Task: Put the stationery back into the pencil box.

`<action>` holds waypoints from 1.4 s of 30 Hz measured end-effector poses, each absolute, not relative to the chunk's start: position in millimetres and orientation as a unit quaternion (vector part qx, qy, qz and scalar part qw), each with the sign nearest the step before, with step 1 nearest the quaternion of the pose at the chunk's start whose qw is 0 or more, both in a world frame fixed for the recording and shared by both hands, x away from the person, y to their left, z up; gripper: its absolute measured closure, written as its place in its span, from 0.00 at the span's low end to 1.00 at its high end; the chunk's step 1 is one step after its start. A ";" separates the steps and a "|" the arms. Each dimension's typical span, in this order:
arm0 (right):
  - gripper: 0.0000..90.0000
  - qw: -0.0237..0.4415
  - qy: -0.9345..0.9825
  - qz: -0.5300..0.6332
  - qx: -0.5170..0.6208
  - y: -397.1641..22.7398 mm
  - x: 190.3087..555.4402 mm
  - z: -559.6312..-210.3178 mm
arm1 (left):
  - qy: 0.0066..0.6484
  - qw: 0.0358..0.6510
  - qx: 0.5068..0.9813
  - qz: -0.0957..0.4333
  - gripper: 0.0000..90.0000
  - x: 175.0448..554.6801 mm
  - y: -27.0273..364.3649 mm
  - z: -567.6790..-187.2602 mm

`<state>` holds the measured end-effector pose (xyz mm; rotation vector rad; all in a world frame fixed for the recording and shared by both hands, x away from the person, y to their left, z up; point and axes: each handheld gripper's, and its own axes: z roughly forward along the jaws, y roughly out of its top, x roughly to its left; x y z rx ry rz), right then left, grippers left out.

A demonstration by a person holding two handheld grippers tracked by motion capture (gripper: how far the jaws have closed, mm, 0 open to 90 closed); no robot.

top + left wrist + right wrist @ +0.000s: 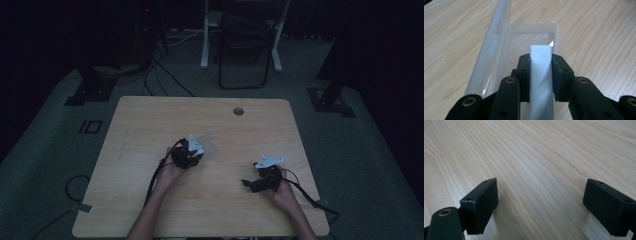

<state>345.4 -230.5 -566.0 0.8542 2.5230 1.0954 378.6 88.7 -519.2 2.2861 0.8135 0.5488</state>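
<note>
Resting surface: wooden table (150, 200), pale grain, bare apart from the case and the two tools; a round cable hole (238, 111) sits near its far edge.
Container: clear plastic case (534, 40), lying open on the table just beyond the left tool, a little left of the table's middle. Its lid stands hinged up along the left side in the left gripper view.
Left gripper (541, 62): jaws closed firmly on a white rectangular block (541, 75), which pokes out past the pads and points into the open tray of the case.
Right gripper (540, 205): jaws spread wide with nothing between them, resting low over bare wood at the near right of the table, well apart from the case.
Step in hand: judged to be setting the block down into the tray.
Doing it well: keep the block square to the tray walls and clear of the raised lid, lower until it lies flat on the tray floor, then open slowly so it does not tip or drag the light case. The free tool could steady the case if it slides.
</note>
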 end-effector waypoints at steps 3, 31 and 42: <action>0.14 0.130 0.869 0.377 0.294 -230.5 345.5 -566.0 | 0.310 0.319 0.871 0.210 0.79 379.5 88.7 -520.5; 0.14 0.130 0.870 0.377 0.291 -231.2 344.3 -566.1 | 0.311 0.307 0.873 0.216 0.77 383.8 88.7 -530.7; 0.14 0.130 0.870 0.377 0.291 -231.3 344.2 -566.1 | 0.309 0.312 0.871 0.221 0.68 377.3 90.8 -528.7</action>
